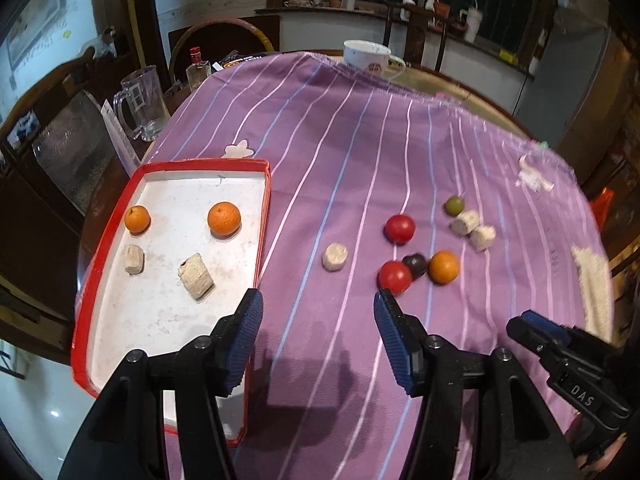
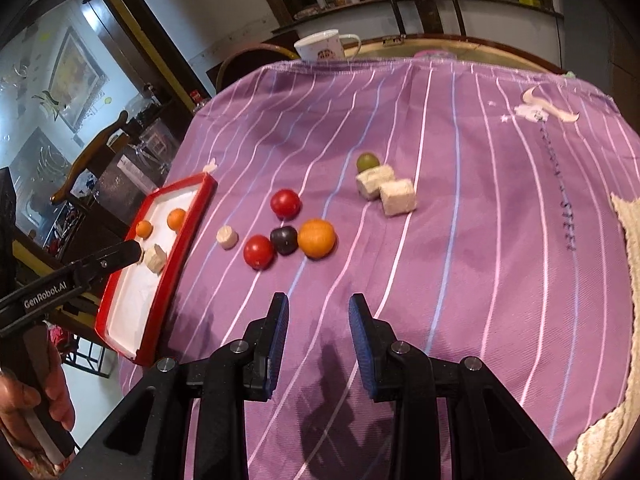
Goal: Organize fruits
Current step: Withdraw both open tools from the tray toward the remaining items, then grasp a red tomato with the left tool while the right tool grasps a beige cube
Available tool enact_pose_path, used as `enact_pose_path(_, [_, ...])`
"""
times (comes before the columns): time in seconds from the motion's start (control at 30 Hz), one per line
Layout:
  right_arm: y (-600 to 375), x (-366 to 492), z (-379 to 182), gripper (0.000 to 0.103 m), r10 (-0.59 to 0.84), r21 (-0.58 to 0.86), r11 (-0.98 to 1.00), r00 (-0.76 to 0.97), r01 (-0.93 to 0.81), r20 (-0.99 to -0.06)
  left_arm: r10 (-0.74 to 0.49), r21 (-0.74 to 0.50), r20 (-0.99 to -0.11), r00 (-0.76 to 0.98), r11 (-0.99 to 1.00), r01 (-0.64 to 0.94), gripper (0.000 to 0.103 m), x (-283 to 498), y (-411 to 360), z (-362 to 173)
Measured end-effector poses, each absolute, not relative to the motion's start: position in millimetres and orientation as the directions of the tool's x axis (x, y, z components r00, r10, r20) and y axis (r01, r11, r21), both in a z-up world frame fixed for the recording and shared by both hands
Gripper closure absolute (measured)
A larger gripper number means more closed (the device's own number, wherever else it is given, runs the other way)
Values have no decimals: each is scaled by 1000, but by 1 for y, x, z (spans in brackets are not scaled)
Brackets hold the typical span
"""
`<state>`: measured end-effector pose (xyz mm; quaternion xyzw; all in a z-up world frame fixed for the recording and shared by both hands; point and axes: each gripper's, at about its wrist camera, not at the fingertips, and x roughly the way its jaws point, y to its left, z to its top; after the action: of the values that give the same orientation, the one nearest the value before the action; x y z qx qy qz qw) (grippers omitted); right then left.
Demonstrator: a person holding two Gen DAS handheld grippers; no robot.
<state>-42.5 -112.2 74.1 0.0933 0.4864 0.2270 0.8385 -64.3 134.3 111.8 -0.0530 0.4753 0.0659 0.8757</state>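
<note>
While both grippers hung empty, left gripper (image 1: pixel 318 310) wide apart, right gripper (image 2: pixel 318 310) apart, the tray (image 1: pixel 100 272) held four pieces; about eight remained on the cloth (image 1: pixel 340 140), including a tomato (image 1: pixel 394 277). Roughly one third done.

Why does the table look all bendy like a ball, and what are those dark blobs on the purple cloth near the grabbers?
In both wrist views the fisheye lens bends the purple cloth and its stripes into curves. In the left wrist view, the dark blob is the shadow under the open left gripper. In the right wrist view, a similar shadow lies under the open right gripper. The far room looks dim.
</note>
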Motion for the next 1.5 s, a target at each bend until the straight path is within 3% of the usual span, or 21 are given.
enact_pose_path(0.53, [-119,-27,41,68,449,384,892,368,-240,-814,73,17,-888,454,992,-126,46,-43,116,70])
enact_pose_path(1.0, [-132,40,47,68,366,282,928,469,-242,-804,-121,-156,-892,436,987,-46,46,0,115,29])
enact_pose_path(1.5, [-109,78,26,64,322,225,939,438,-259,-839,-215,-211,-872,440,976,58,49,22,97,19])
